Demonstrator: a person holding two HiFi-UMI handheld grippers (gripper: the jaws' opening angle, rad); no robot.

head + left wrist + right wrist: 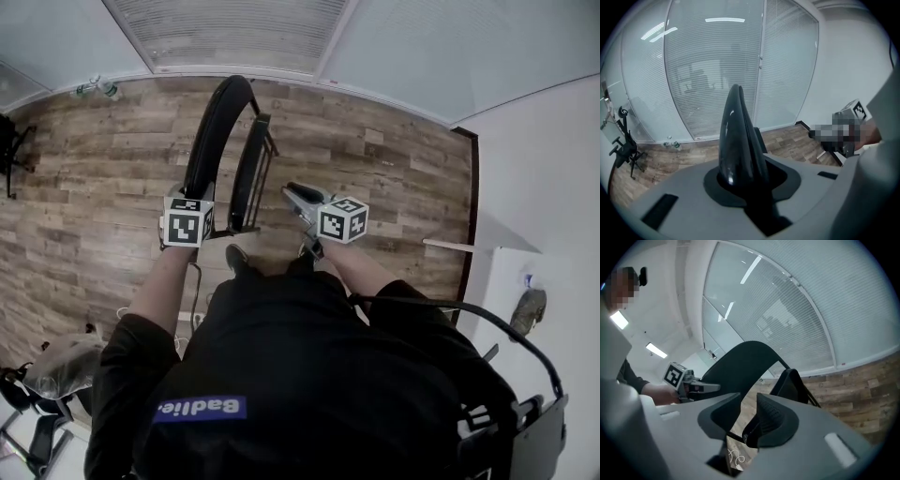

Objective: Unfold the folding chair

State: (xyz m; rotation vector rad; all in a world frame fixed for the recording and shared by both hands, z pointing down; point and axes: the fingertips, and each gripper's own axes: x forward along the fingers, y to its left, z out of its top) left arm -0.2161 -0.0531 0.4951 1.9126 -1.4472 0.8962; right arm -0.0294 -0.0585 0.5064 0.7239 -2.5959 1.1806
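Left gripper clamped on top edge of chair, right gripper slightly open, nothing gripped, chair just ahead of it.

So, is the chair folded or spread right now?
Folded: the folding chair stands upright, seat and backrest close together, nearly parallel.

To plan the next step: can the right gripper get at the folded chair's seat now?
Probably yes. The right gripper, jaws open, is close beside the seat with nothing between them. The left gripper grips the backrest, clear of that path.
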